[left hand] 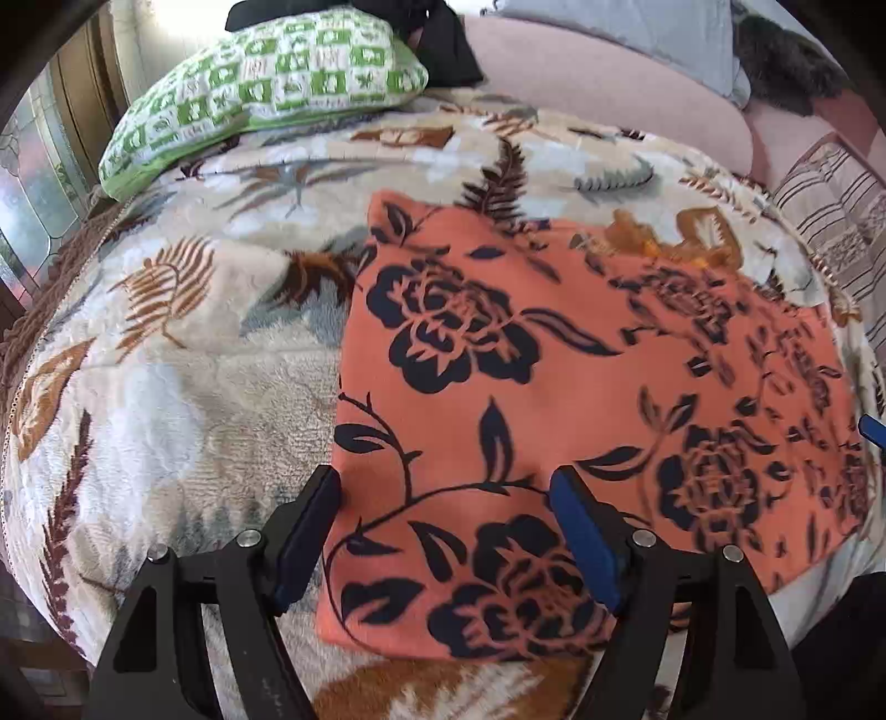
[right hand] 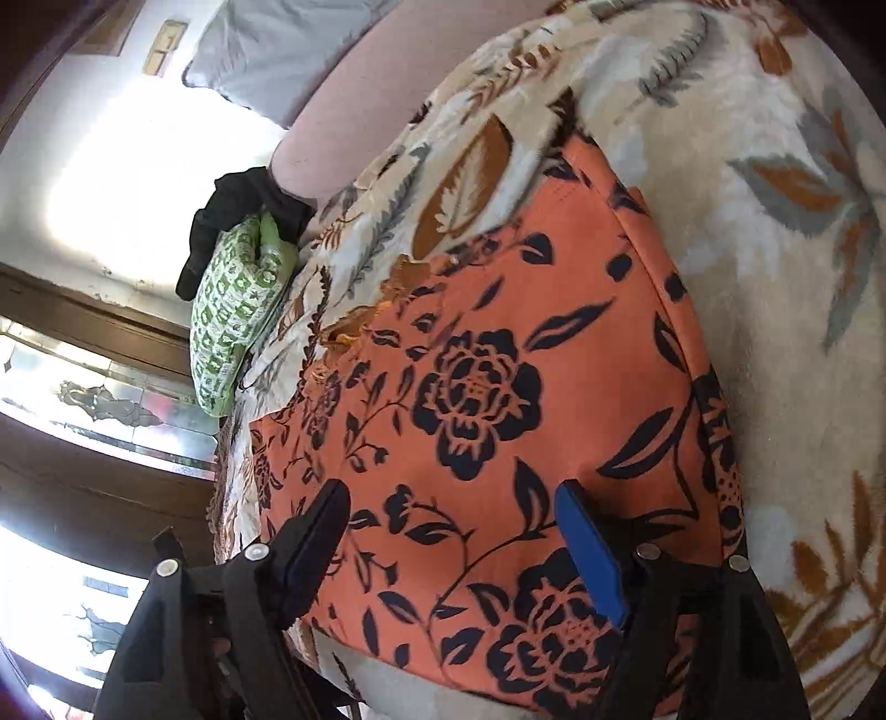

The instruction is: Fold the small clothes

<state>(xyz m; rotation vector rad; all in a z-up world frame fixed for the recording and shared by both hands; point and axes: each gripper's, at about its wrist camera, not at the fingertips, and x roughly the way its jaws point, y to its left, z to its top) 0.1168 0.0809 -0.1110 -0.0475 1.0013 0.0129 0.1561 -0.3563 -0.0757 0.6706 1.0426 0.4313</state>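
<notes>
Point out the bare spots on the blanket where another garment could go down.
Free: the blanket left of the orange cloth, below the green pillow; also the stretch right of the cloth in the right wrist view. Crowded: the head end, where the pillow, a black item and grey cushion sit.

The orange flowered cloth [left hand: 554, 354] is seen as thin, smooth, matt fabric. Under it, the leaf-patterned blanket [left hand: 183, 387] looks fleecy and rough. The far green checked pillow [left hand: 266, 88] appears woven cotton. Matt black plastic and shiny metal rivets are shown on the left gripper [left hand: 446, 487].
</notes>
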